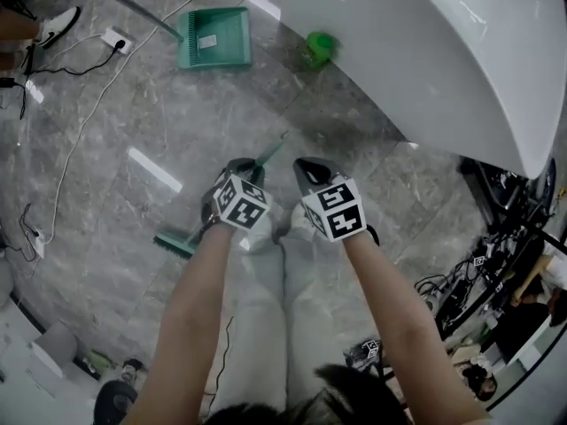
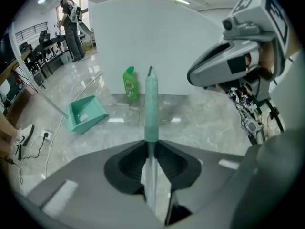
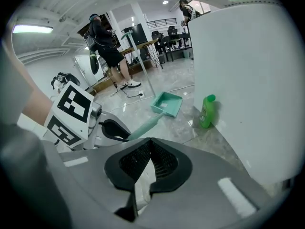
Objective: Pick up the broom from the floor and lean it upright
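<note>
The broom hangs tilted above the grey floor, its teal brush head low at the left and its handle tip pointing up and away. My left gripper is shut on the handle. In the left gripper view the silver shaft runs between the pads and the teal grip sticks out beyond my left gripper. My right gripper is beside it on the right, apart from the broom. In the right gripper view my right gripper has its jaws closed together with nothing between them.
A teal dustpan with a long handle lies on the floor ahead. A green bottle stands against a large white curved wall. A power strip and cables lie at the left. More cables and gear crowd the right.
</note>
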